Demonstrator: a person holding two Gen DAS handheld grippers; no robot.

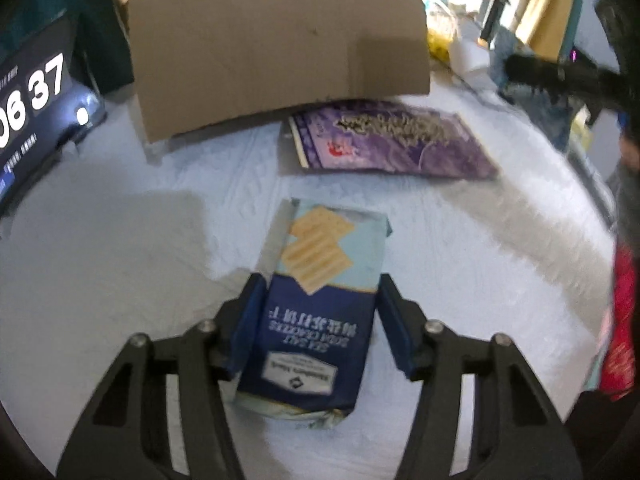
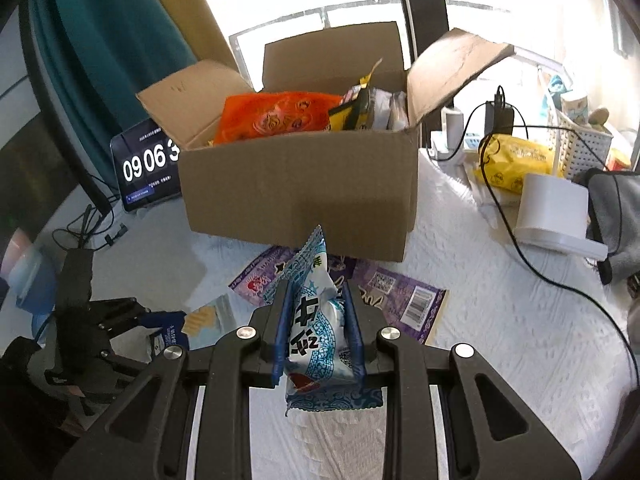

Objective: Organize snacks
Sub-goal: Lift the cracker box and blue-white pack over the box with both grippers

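One blue-and-white crinkly foil snack packet, judged light and crushable, is pinched mid-body by the right tool before the open brown cardboard box; one navy cracker packet is straddled on the white-clothed counter by the open left tool; one flat purple pouch lies beside the box.
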